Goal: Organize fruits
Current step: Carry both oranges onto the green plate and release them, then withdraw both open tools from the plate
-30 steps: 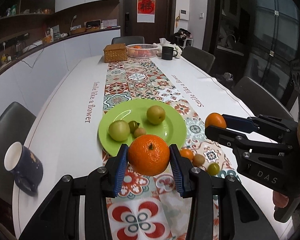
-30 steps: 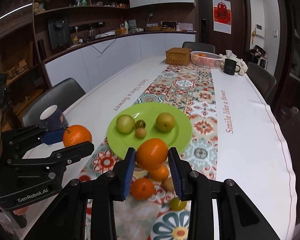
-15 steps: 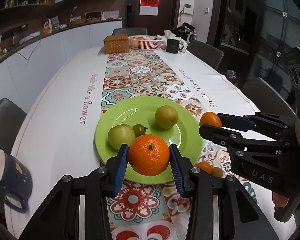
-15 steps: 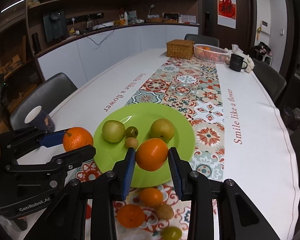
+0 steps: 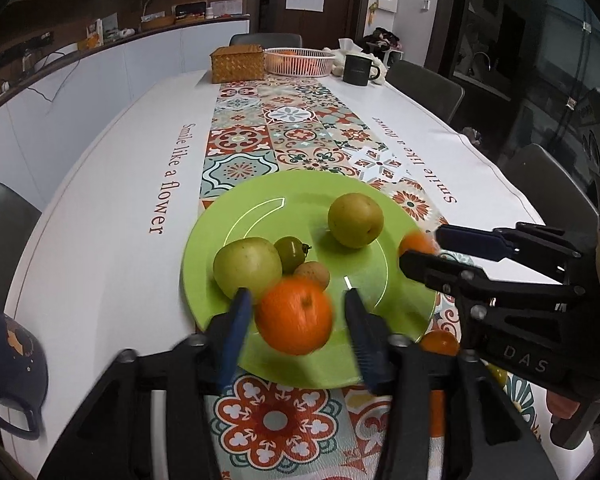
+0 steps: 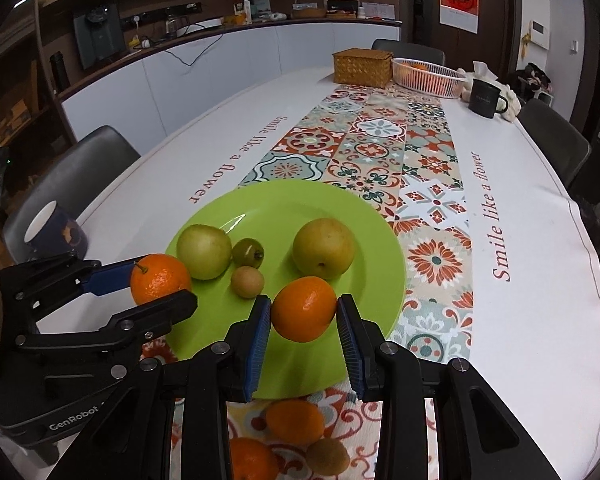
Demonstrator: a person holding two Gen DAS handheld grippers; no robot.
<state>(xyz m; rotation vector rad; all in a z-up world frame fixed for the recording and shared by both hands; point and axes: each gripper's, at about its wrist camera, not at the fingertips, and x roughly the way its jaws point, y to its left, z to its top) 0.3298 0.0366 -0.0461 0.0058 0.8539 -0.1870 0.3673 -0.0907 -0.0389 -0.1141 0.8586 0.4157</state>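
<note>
Plate [image 6: 364,220] lying on table runner [image 6: 380,140], mid-frame in right wrist view. Two pears [image 6: 323,248] sitting on plate, left and right, two small fruits [image 6: 248,253] lying between them. Loose fruits [image 6: 294,420] lying on runner at bottom of frame, before plate. Mug [image 6: 56,230] standing at left edge. Wicker box [image 6: 362,66], basket [image 6: 428,74], dark mug [image 6: 486,98] standing at far end, upper right.

Your left gripper [image 5: 296,322] now opens over the green plate [image 5: 260,216], gaps showing beside its blurred orange [image 5: 294,314]. Your right gripper [image 6: 304,336] has carried its orange [image 6: 304,314] forward over the plate's near rim.
</note>
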